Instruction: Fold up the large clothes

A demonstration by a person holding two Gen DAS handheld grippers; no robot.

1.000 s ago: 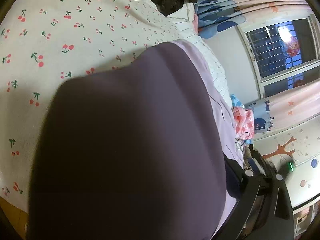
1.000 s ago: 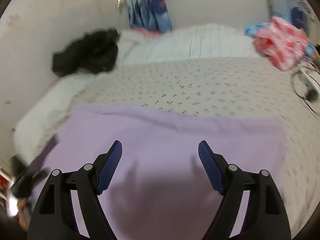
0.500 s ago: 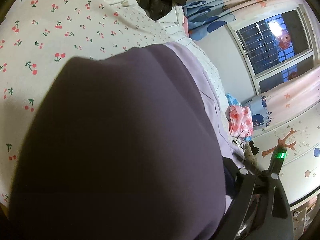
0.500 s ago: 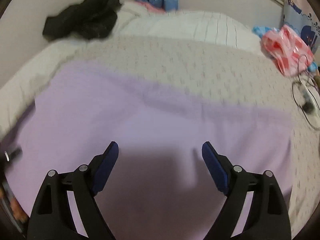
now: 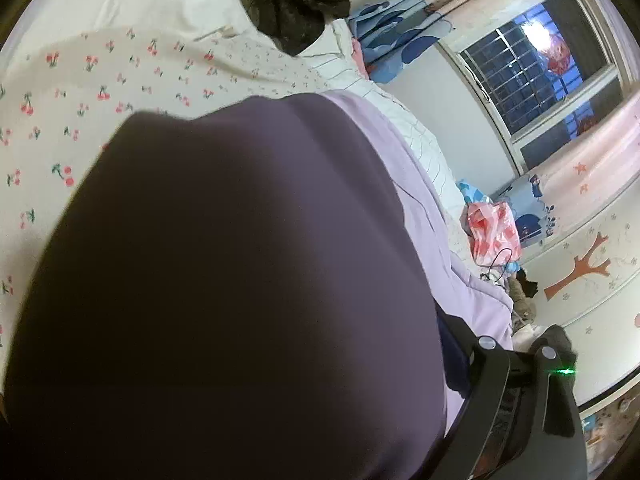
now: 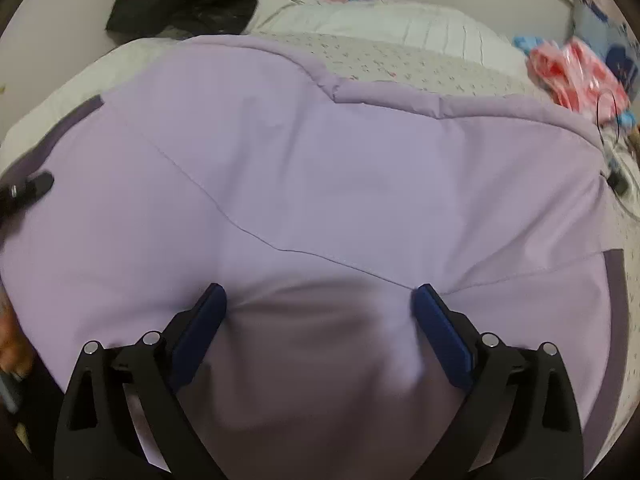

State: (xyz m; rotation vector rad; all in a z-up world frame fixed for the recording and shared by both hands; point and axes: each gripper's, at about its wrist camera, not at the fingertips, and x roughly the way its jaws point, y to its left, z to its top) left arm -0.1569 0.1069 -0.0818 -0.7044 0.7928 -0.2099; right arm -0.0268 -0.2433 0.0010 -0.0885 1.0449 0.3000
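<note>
I have the right gripper (image 6: 320, 312) spread wide, its two blue pads (image 6: 200, 332) pressed down into the lilac garment (image 6: 340, 168) with a shallow dip of fabric between them; nothing is pinched. The garment lies spread across the bed (image 6: 420, 64), covering most of my right-wrist view, with a stitched seam running diagonally over it, a puffy folded edge along its far side and darker purple trim at its left and right edges.

On the left wrist camera, a dark purple fold of the garment (image 5: 240, 280) drapes right over the lens side and hides nearly everything. Of the left gripper (image 5: 448, 364) I see only one black finger and a strip of its blue pad (image 5: 452, 356) at the lower right, with the cloth lying against it; I cannot tell how far its jaws stand apart or whether they grip the fabric. A small green light glows on the rig behind it.

Beyond the garment, the cherry-print sheet (image 5: 80, 92) shows, a black garment (image 6: 188, 0) is heaped near the wall at the far side, and a red-and-white plastic bag (image 6: 572, 68) lies near the bed's right edge beside a black cable (image 6: 608, 120). A barred window (image 5: 532, 72) and pink curtains (image 5: 592, 184) sit past the bed. I can read no writing or labels anywhere.
</note>
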